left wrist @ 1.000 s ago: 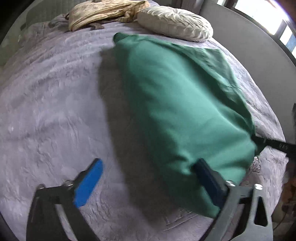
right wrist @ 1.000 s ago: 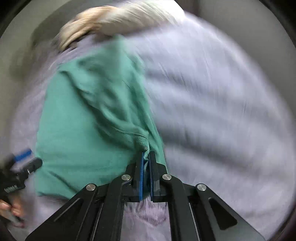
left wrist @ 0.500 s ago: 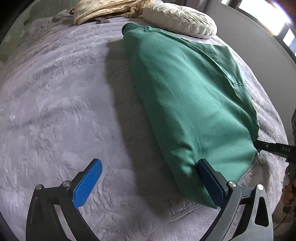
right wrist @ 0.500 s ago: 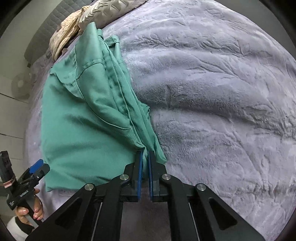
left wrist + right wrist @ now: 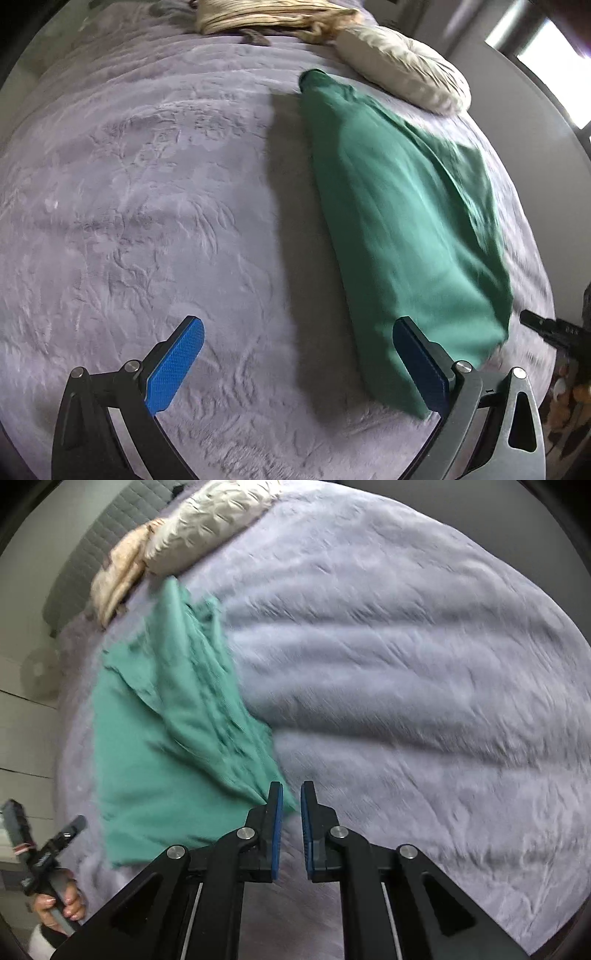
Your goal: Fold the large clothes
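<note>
A green garment [image 5: 399,221] lies folded lengthwise in a long strip on the lilac bedspread [image 5: 147,206]. My left gripper [image 5: 299,365] is wide open and empty, its right finger [image 5: 421,365] at the garment's near left corner. In the right wrist view the garment [image 5: 166,738] lies to the left. My right gripper [image 5: 291,812] is slightly open and empty, just off the garment's near right corner. Its tip shows at the right edge of the left wrist view [image 5: 546,326].
A cream round cushion [image 5: 402,66] and a beige crumpled cloth [image 5: 266,14] lie at the head of the bed, just beyond the garment. A grey headboard [image 5: 96,554] and a white fan [image 5: 38,672] stand past the bed. The bed's edge runs close along the garment's right side.
My right gripper has opened and let go of the garment's corner, which has dropped onto the bed. My left gripper stays open and has shifted a little.
</note>
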`<state>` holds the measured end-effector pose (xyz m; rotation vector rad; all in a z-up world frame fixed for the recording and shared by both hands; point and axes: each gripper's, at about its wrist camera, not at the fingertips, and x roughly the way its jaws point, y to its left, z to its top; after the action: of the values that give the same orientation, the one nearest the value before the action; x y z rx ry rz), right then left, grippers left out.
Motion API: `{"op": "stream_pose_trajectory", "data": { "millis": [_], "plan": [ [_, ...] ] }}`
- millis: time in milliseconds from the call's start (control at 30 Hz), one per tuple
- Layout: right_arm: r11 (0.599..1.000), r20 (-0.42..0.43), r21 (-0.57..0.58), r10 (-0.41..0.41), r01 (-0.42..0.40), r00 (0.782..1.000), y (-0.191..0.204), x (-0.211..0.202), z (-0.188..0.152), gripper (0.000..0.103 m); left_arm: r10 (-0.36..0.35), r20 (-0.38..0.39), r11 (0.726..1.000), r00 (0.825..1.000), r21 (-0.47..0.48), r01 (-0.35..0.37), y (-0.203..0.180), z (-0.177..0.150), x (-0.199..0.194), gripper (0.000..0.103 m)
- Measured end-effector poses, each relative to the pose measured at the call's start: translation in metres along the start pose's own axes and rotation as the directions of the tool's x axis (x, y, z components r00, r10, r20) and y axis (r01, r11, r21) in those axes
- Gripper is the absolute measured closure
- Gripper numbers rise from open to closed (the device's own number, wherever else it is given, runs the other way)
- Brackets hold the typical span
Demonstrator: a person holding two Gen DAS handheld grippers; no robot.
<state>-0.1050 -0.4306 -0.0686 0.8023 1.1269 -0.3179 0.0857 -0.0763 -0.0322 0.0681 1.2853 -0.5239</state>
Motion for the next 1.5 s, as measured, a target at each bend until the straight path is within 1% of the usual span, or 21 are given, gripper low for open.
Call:
{"op": "stream_pose_trajectory", "data": {
  "millis": [33,67,133,167,200,300,500,667,800,900,933,1000,1033,1100,1133,1167,1267,1333,1367,1433,1500],
  "plan": [
    [1.000,-0.002,-0.006,0.013,-0.013,1.000,0.004,0.001,0.005,0.090,-0.004,0.000,1.000,1.000,-0.011,0.004,0.000,0.003,0.001,0.001],
    [1.000,-0.008,-0.018,0.026,-0.026,1.000,0.011,0.002,0.011,0.085,-0.007,-0.001,1.000,1.000,-0.020,0.007,-0.002,0.006,0.003,0.001],
    [0.998,-0.014,-0.043,0.043,-0.044,0.999,0.022,0.004,0.020,0.071,-0.021,-0.007,0.999,1.000,-0.030,0.020,-0.006,0.012,0.008,0.001],
    [0.997,-0.009,-0.057,0.052,-0.052,0.999,0.027,0.003,0.022,0.054,-0.025,-0.009,0.999,1.000,-0.031,0.025,-0.009,0.015,0.011,0.001],
    [0.996,-0.002,-0.069,0.062,-0.062,0.998,0.031,0.003,0.023,0.044,-0.028,-0.013,0.999,1.000,-0.034,0.027,-0.011,0.016,0.014,0.001],
    [0.991,-0.002,-0.106,0.082,-0.081,0.997,0.046,0.008,0.031,0.044,-0.049,-0.027,0.998,0.998,-0.047,0.048,-0.016,0.021,0.023,0.001],
    [0.986,-0.016,-0.125,0.106,-0.107,0.994,0.061,0.022,0.050,0.043,-0.063,-0.071,0.996,0.996,-0.073,0.058,-0.019,0.022,0.042,0.001],
    [0.981,-0.034,-0.141,0.128,-0.132,0.991,0.069,0.034,0.067,0.042,-0.132,-0.083,0.984,0.988,-0.128,0.120,-0.016,0.027,0.052,0.001],
    [0.976,-0.056,-0.151,0.152,-0.159,0.987,0.073,0.050,0.086,0.042,-0.170,-0.084,0.977,0.982,-0.141,0.158,-0.013,0.035,0.060,0.001],
    [0.971,-0.080,-0.131,0.191,-0.200,0.978,0.070,0.065,0.101,0.042,-0.222,-0.092,0.966,0.971,-0.159,0.206,-0.009,0.039,0.067,0.001],
    [0.968,-0.092,-0.118,0.211,-0.221,0.973,0.067,0.071,0.106,0.042,-0.250,-0.104,0.960,0.963,-0.159,0.232,-0.009,0.039,0.071,0.001],
    [0.958,-0.129,-0.081,0.264,-0.276,0.956,0.061,0.086,0.116,0.041,-0.289,-0.121,0.950,0.950,-0.163,0.268,-0.010,0.039,0.077,0.001],
    [0.954,-0.143,-0.067,0.282,-0.293,0.949,0.058,0.092,0.120,0.041,-0.315,-0.132,0.942,0.940,-0.163,0.292,-0.012,0.038,0.081,0.001],
    [0.947,-0.154,-0.042,0.308,-0.318,0.939,0.052,0.104,0.128,0.041,-0.342,-0.143,0.934,0.929,-0.162,0.319,-0.014,0.038,0.086,0.001],
    [0.937,-0.170,-0.027,0.339,-0.348,0.925,0.048,0.111,0.132,0.041,-0.350,-0.148,0.932,0.925,-0.159,0.327,-0.017,0.038,0.089,0.001],
    [0.929,-0.183,-0.013,0.361,-0.369,0.914,0.046,0.117,0.134,0.041,-0.354,-0.151,0.931,0.923,-0.154,0.332,-0.019,0.038,0.091,0.001],
    [0.898,-0.220,0.032,0.435,-0.439,0.873,0.043,0.135,0.143,0.041,-0.359,-0.159,0.931,0.920,-0.126,0.342,-0.029,0.041,0.097,0.001],
    [0.881,-0.238,0.036,0.466,-0.471,0.852,0.048,0.144,0.147,0.039,-0.359,-0.164,0.933,0.919,-0.106,0.345,-0.037,0.045,0.103,0.001],
    [0.869,-0.248,0.033,0.485,-0.493,0.838,0.052,0.148,0.150,0.039,-0.357,-0.168,0.934,0.919,-0.096,0.345,-0.040,0.045,0.106,0.001],
    [0.839,-0.269,0.037,0.532,-0.543,0.803,0.062,0.157,0.153,0.039,-0.340,-0.186,0.940,0.922,-0.066,0.334,-0.044,0.046,0.113,0.001],
    [0.832,-0.280,0.047,0.542,-0.553,0.792,0.066,0.169,0.156,0.039,-0.342,-0.206,0.939,0.917,-0.040,0.341,-0.045,0.045,0.115,0.001]
  ]
}}
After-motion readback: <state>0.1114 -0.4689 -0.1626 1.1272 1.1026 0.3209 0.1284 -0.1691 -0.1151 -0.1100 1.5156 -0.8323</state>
